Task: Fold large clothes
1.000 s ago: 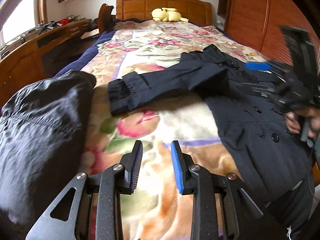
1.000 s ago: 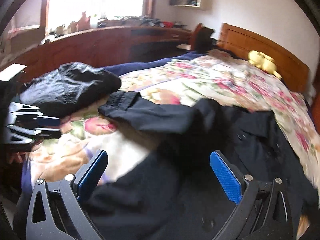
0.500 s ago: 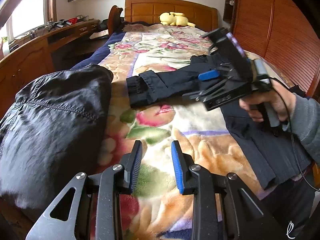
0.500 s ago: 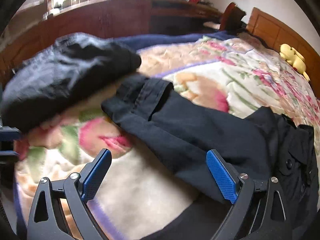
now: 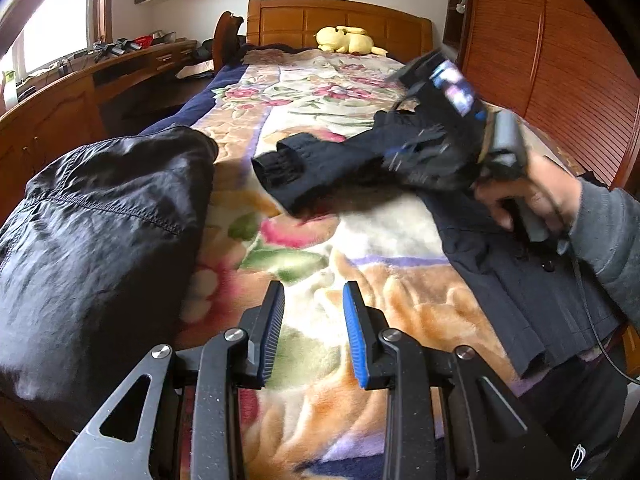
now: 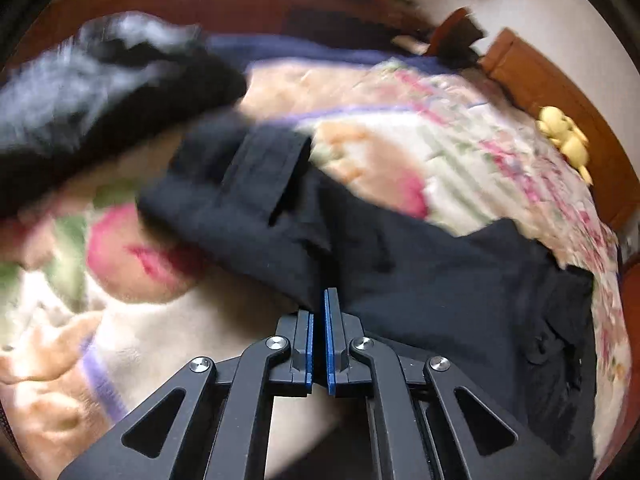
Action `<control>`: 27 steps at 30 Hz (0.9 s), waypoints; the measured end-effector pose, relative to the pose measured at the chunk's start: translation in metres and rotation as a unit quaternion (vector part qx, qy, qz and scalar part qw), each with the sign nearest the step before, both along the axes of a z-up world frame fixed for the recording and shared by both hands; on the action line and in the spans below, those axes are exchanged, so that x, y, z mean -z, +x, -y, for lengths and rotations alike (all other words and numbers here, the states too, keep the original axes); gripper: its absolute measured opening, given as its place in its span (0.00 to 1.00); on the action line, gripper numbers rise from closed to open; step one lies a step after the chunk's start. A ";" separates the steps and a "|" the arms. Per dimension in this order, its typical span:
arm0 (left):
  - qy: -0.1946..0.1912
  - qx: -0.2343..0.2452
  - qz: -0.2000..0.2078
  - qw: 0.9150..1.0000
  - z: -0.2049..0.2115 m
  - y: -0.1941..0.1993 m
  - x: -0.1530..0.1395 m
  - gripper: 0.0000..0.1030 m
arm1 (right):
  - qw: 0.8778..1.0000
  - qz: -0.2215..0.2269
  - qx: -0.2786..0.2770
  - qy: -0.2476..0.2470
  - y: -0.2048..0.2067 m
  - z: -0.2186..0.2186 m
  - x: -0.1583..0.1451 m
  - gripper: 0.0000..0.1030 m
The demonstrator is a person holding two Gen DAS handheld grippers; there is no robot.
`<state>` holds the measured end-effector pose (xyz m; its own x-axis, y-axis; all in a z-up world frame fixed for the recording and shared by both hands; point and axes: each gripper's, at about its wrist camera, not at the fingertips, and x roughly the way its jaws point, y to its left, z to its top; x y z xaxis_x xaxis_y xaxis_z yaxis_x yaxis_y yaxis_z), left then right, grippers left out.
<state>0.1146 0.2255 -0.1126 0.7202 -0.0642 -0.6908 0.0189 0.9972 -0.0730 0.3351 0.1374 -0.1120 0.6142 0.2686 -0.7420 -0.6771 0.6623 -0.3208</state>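
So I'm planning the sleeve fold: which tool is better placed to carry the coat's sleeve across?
Right. The right tool is shut on the sleeve of the dark coat. The left tool hangs over the floral blanket, holding nothing.

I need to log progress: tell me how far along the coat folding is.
Done: a black jacket sits bundled on the bed's left edge. In hand: the right hand-held gripper is shut at the edge of the dark coat's outstretched sleeve. Left: sleeve and body remain unfolded; left hand-held gripper holds nothing.
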 end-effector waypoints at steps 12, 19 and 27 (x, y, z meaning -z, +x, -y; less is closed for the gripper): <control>-0.009 0.050 0.032 0.998 0.067 0.009 -0.018 0.30 | 0.960 0.091 0.141 0.223 -0.063 0.195 -0.098 0.04; -0.021 0.077 0.038 0.996 0.107 0.011 -0.033 0.30 | 0.953 0.079 0.216 0.198 -0.096 0.263 -0.067 0.04; -0.023 0.092 0.038 0.995 0.140 0.001 -0.042 0.30 | 0.950 0.008 0.246 0.193 -0.114 0.303 -0.033 0.04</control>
